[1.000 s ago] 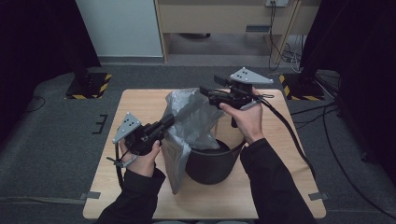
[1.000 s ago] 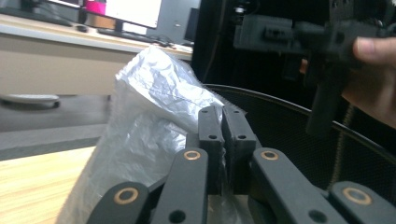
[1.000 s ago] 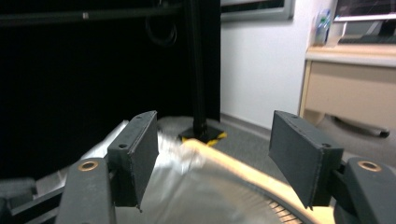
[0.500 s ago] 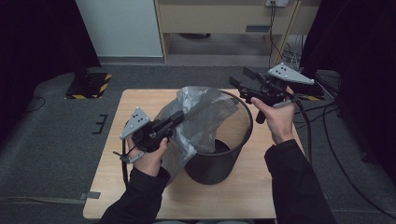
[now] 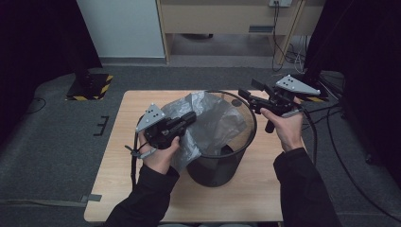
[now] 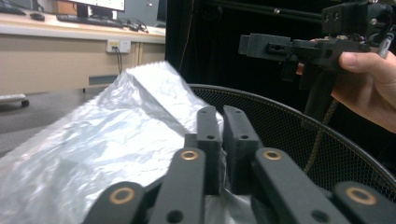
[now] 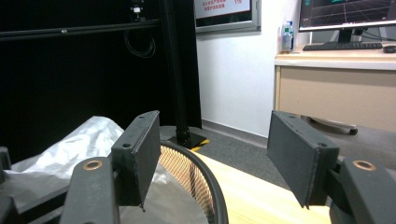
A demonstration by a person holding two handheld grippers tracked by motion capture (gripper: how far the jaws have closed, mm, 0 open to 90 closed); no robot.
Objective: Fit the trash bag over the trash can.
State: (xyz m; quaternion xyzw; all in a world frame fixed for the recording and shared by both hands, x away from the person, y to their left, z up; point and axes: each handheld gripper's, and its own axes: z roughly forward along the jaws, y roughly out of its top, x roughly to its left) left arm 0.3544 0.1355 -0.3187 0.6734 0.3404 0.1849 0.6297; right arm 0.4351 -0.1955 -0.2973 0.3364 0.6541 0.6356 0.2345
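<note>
Crumpled grey plastic bag [image 5: 208, 124] draped over upright black mesh bin [image 5: 222, 163]

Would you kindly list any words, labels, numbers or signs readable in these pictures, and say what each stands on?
No text can be read for quoting.
Wall sign: red characters, too blurred to read.
Monitor: graph lines on screen, no legible figures.
Bottle: label too small to read.
Yellow-and-black hazard stripes on the floor stand base: a marking, no words.
Grey plastic bag, black mesh bin, left claw, right claw: no lettering visible.
</note>
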